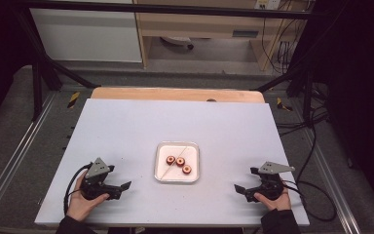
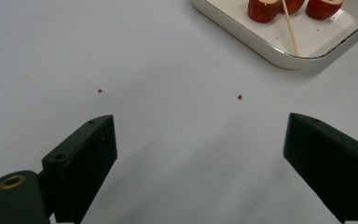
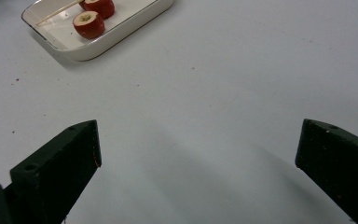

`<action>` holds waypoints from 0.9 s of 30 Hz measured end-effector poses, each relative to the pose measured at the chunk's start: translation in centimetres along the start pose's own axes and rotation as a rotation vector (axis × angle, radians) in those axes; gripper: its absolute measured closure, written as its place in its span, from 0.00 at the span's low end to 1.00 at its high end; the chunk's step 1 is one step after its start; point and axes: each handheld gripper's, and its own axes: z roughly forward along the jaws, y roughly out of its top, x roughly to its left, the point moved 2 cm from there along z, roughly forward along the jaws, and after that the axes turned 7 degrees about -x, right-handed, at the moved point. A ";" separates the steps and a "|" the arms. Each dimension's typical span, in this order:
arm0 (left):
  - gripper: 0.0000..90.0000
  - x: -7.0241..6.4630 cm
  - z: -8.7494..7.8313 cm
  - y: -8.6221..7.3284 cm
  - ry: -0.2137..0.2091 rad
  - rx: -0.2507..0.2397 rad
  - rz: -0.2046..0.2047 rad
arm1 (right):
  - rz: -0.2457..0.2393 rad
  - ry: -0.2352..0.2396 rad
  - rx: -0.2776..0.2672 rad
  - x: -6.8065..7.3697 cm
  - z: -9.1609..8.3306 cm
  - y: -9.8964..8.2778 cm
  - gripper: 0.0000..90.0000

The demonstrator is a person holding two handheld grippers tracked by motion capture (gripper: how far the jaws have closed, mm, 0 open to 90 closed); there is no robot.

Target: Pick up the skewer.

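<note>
Tools (image 1: 121, 187) (image 1: 241, 189) flanking fruit tray (image 1: 177, 178)

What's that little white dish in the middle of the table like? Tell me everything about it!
The white square dish is shallow, with rounded corners, a low raised rim and a glossy look like enamel or ceramic. It sits flat near the middle of the pale grey table, between the two grippers and touched by neither. Inside lie three round red fruit pieces with pale centres in a slanted row, and a thin wooden skewer lying diagonally across its floor. A few tiny red specks dot its bottom.
</note>
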 end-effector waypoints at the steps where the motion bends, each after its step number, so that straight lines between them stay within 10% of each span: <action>1: 0.10 0.0 0.0 0.0 0.002 0.002 0.003 | 0.000 0.001 0.000 0.0 0.0 0.0 0.01; 27: 0.10 -0.9 0.5 0.9 -0.004 0.013 0.028 | 0.007 0.008 0.000 0.1 0.2 0.0 0.01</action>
